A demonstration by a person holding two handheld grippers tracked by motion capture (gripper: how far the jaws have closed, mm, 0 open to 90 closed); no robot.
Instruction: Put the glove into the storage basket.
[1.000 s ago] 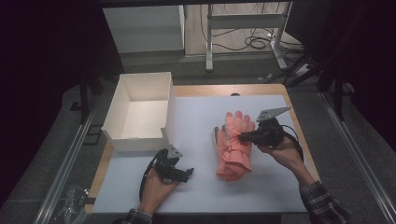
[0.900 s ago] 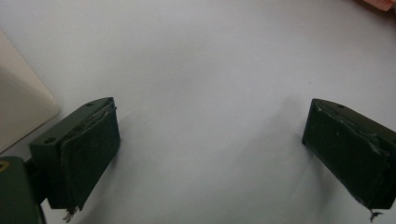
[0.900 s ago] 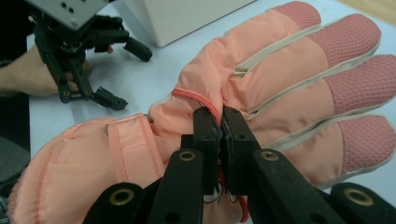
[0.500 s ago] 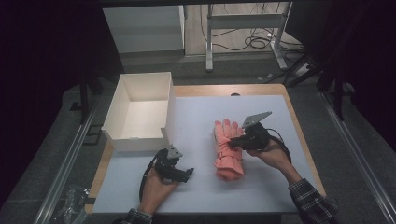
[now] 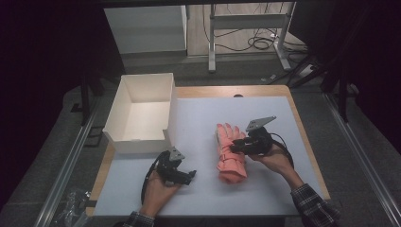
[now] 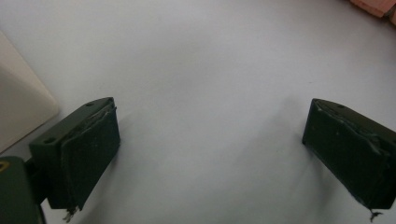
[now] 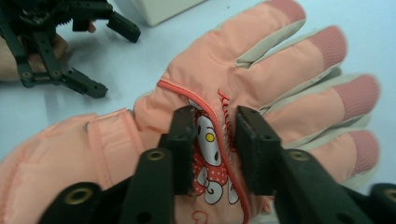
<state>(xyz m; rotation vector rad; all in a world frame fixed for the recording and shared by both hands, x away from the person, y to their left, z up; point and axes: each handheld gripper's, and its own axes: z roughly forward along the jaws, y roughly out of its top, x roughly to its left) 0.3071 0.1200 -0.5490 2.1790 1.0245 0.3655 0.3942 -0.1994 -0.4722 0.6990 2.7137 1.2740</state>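
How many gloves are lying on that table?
1 in sight: a pink padded glove with a cartoon patch lies on the pale mat, right of the white cardboard box, under the right gripper. A second could hide beneath it.

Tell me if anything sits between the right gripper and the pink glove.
Nothing visible does. The right gripper is right on the back of the pink padded glove, which lies flat on the white table cover. Its jaws have just been opening and straddle the cartoon patch with a gap between them.

The high view looks down from above on the whole table. Each gripper view sits very close to the surface. The high view and the right gripper view share the pink glove.
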